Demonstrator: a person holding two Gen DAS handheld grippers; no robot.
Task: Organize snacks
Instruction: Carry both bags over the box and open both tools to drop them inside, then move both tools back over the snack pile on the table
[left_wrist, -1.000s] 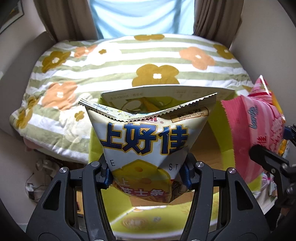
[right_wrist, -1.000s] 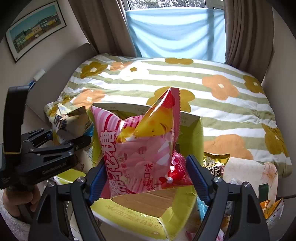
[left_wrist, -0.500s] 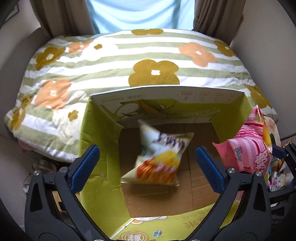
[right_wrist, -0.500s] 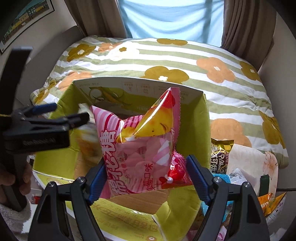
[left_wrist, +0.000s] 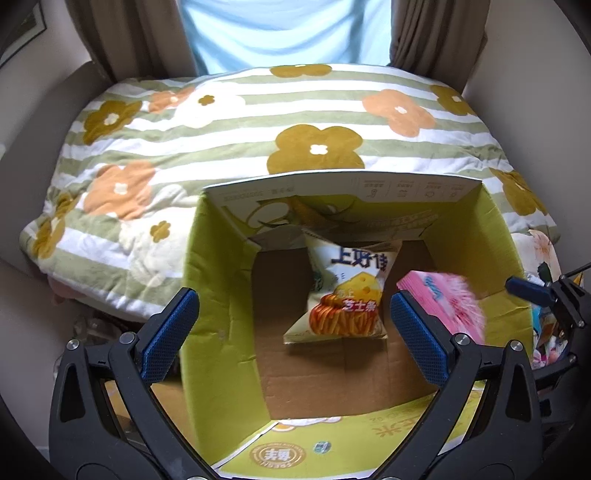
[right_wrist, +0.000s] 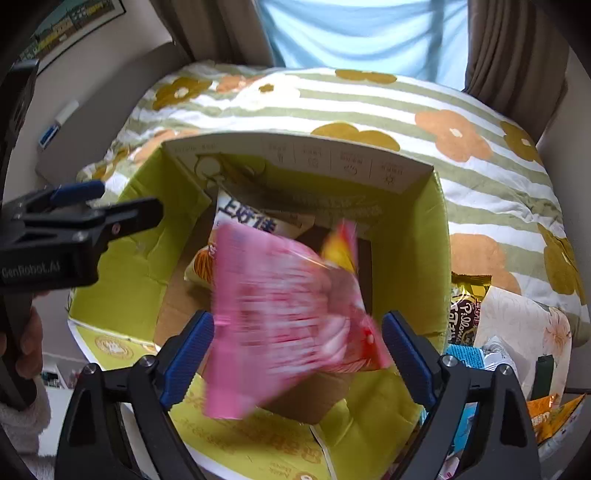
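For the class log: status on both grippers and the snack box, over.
Left gripper open, empty. Right gripper opening, pink candy bag blurred between pads. Cheese stick bag on floor of green carton. Nothing blocking.

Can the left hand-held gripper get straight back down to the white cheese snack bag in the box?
Probably yes. The left hand-held gripper stands wide open above the box, and the white cheese snack bag lies uncovered on the floor. The blurred pink bag beside it may land close.

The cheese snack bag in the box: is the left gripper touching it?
Apart. The left wrist view shows the left gripper wide open above the cardboard box, while the cheese snack bag lies on the box floor, clear of both pads.
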